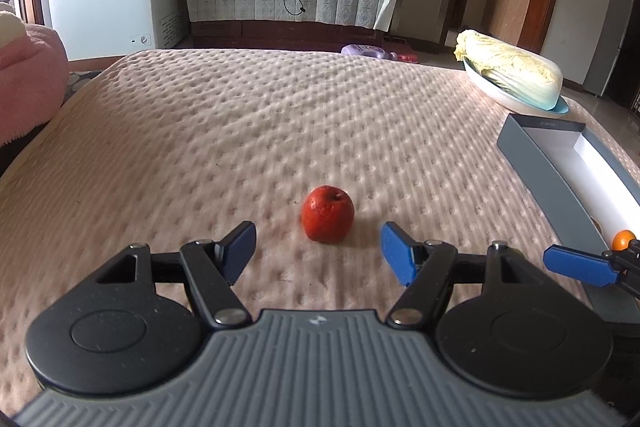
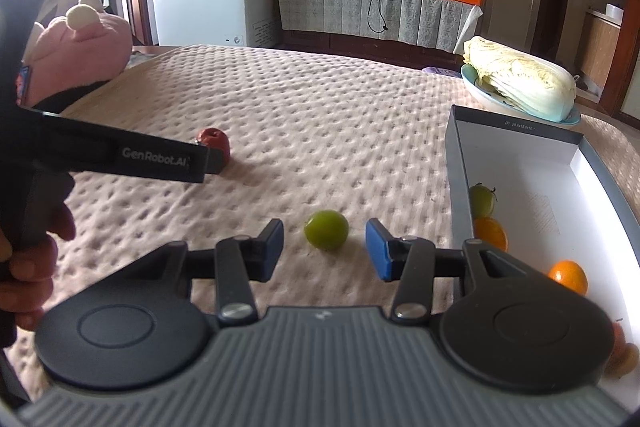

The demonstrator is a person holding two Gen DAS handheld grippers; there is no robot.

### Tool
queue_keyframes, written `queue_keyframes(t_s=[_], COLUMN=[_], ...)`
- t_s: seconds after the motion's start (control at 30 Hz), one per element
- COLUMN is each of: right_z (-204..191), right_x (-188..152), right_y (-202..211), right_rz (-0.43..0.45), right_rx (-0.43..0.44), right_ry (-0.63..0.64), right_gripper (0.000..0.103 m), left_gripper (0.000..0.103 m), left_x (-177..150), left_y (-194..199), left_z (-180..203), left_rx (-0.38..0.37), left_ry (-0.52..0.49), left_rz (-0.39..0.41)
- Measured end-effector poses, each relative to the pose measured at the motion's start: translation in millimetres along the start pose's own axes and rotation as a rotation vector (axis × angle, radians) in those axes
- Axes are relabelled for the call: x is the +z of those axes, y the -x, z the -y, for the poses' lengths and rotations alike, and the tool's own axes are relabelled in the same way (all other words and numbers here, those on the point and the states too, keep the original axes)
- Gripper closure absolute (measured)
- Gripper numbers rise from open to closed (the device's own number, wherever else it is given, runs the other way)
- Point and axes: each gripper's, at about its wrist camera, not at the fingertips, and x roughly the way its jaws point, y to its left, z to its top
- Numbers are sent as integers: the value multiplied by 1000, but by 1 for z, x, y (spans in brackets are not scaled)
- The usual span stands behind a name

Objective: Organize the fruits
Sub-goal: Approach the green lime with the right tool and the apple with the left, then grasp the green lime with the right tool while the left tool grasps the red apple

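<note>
Fruits lie loose on the bedspread (image 1: 280, 131): a red apple (image 1: 328, 214) ahead of the left gripper's (image 1: 318, 253) spread fingers, a green fruit (image 2: 326, 229) ahead of the right gripper's (image 2: 324, 254) spread fingers.

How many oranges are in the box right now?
2: one orange against the box's left wall, another nearer the right gripper. Its body may hide more.

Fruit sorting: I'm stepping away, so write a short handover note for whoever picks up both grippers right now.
Left gripper: open, fingers either side of the red apple on the bedspread, not touching.
Right gripper: open, lined up on the green fruit, not gripping.
Done: a green fruit and two oranges lie in the box; more may be hidden.
Left: grasp the apple and green fruit, place both in the box.
</note>
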Motion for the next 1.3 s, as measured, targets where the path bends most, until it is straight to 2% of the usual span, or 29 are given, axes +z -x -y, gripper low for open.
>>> queue_keyframes(t_s=[0.13, 0.47, 0.7, 0.83, 0.87, 0.9, 1.3], right_z=[-2, -3, -5, -5, -5, -5, -2], right_x=[-1, -1, -1, -1, -1, -1, 2], right_y=[-6, -15, -18, -22, -23, -23, -8], right_rz=[-12, -26, -27, -28, -30, -29, -6], right_rx=[1, 6, 5, -8, -9, -8, 30], right_ry=[6, 5, 5, 6, 5, 3, -4], right_gripper=[55, 57, 60, 69, 73, 73, 74], left_gripper=[29, 31, 39, 59, 61, 65, 67], left_x=[-2, 0, 0, 1, 1, 1, 3], left_y=[-12, -21, -23, -23, -23, -22, -21], left_z=[-2, 3, 8, 8, 7, 7, 10], left_rx=[8, 17, 23, 33, 35, 33, 40], left_ry=[16, 27, 24, 26, 26, 27, 33], left_rz=[-34, -30, -20, -14, -13, -12, -25])
